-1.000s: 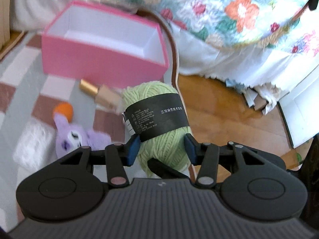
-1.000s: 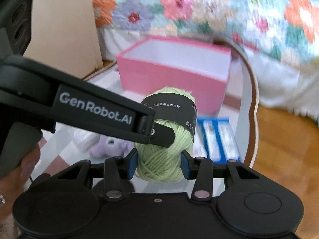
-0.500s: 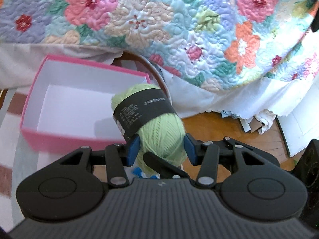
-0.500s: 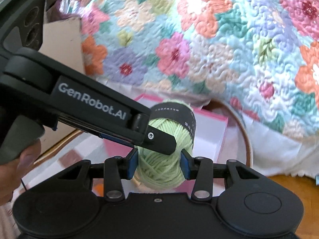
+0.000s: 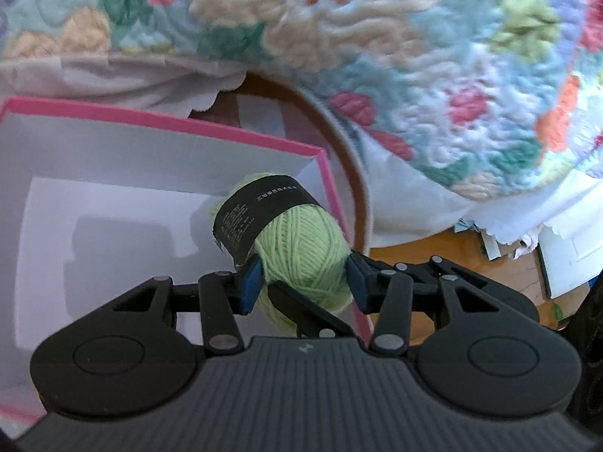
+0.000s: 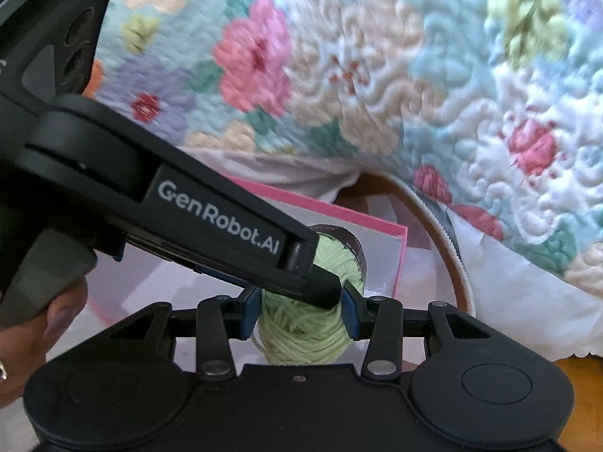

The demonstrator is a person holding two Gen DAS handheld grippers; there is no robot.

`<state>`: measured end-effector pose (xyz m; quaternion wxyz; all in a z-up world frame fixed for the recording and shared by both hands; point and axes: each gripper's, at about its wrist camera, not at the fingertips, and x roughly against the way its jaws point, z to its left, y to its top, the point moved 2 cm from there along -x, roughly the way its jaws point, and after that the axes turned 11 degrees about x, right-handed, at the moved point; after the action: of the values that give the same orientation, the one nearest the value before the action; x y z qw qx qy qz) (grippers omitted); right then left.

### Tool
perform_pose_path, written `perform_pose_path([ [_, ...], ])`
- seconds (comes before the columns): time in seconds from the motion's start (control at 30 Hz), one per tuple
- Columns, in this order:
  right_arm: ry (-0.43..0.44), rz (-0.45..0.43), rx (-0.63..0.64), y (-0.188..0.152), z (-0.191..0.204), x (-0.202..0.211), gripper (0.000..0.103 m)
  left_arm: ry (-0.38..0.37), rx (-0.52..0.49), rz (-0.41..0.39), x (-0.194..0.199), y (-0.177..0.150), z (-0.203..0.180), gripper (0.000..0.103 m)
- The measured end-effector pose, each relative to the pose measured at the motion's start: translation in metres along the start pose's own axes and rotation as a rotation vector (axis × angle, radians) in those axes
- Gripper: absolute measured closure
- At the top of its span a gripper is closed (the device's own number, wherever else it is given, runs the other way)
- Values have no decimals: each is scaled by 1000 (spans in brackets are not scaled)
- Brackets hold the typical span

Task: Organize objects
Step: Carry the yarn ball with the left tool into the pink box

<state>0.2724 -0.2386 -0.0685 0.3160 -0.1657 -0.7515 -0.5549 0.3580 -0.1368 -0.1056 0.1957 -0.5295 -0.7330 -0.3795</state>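
— Two grippers on one thing? Where is the ball of green yarn sitting against them?

— Between both pairs of fingers. The left gripper has its blue pads pressed into the near end of the ball; the black paper band is on the far end, tilted up to the left.

— And the right gripper?

— Clamped on the same ball from its own side, pads sunk into the wool. In its view the left gripper crosses in front, reaching in from the left, a hand on its handle.

— Where is the yarn overall?

— Held in the air over the right part of the open pink box, near its right wall. A floral quilt hangs behind.
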Motion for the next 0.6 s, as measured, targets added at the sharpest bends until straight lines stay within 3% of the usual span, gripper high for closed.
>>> perform_pose_path([
  [0.1,3,64,6,-3,-4,-24,54,14,26,33,-19,3,14,57],
  [0.13,9,83,16,-4,-4,-30,50,28,31,42,-24,3,18,59],
  [0.27,122,149,4,-12,-10,-38,40,33,20,90,-33,-3,29,61],
  [0.37,187,166,-7,-22,-14,-32,39,44,-14,115,-39,-9,27,63],
  [0.4,193,166,2,-24,-15,-30,41,49,-27,116,-41,-11,26,64],
  [0.5,209,179,18,-25,-16,-31,63,80,-84,103,-51,-13,20,66],
  [0.6,180,196,30,-25,-12,-40,69,102,-160,84,-56,-10,11,66],
])
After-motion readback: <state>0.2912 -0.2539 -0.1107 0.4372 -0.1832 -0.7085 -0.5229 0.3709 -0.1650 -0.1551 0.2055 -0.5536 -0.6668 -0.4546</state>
